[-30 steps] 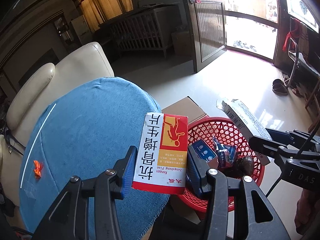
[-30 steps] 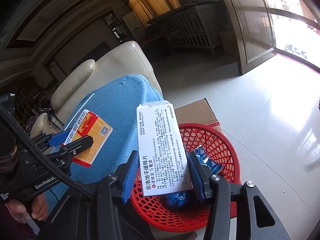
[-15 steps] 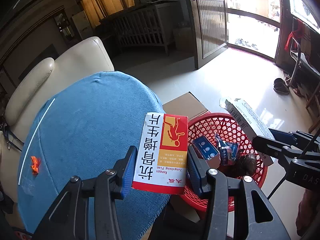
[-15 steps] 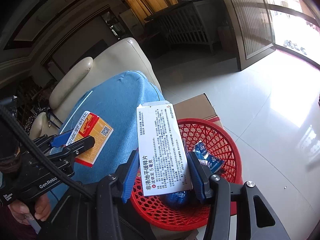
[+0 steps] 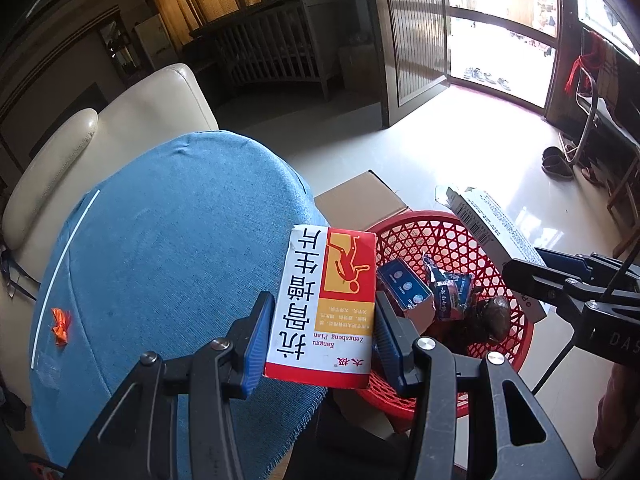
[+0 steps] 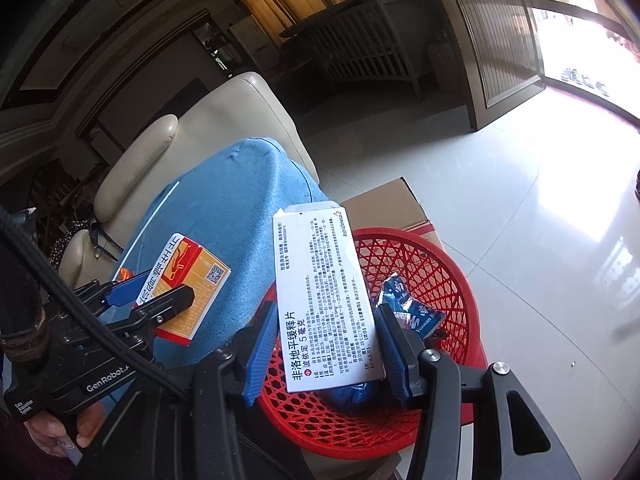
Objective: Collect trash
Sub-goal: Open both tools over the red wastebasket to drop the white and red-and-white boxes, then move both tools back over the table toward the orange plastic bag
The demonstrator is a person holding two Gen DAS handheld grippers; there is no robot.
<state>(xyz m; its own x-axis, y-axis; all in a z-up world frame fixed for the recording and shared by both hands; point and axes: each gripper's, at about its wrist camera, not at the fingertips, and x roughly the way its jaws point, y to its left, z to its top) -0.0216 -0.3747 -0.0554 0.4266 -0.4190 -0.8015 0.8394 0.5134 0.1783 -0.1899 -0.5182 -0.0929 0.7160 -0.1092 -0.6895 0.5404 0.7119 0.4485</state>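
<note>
Medicine boxes fill both claws. In the left wrist view the left gripper (image 5: 322, 326), at lower centre of the frame, has its blue pads pressed on the two long sides of a red, white and yellow medicine box (image 5: 326, 308), partly open to the width of that box. The box stands upright between the pads, over the near edge of the blue tablecloth (image 5: 160, 260), with the red mesh basket (image 5: 452, 240) just to its right. At the right edge of this frame the right gripper (image 5: 560, 276) shows, holding a long white medicine box (image 5: 492, 228) above the basket's far rim.

In the right wrist view the right gripper (image 6: 326, 350) is likewise partly open and clamped on the white medicine box (image 6: 326, 300), which rises from lower centre and covers the left part of the red mesh basket (image 6: 440, 264). The left gripper (image 6: 148, 300) sits at the left of this frame with the red, white and yellow medicine box (image 6: 188, 284) over the blue tablecloth (image 6: 240, 208).

Inside the basket lie a small blue carton (image 5: 404, 286), a blue foil packet (image 6: 408, 304) and a dark brownish lump (image 5: 496, 316). An orange scrap (image 5: 60, 320) lies on the cloth at the left of the left wrist frame. A cardboard box (image 5: 360, 200) stands on the floor behind the basket, and a cream sofa (image 5: 120, 120) sits in the upper left.
</note>
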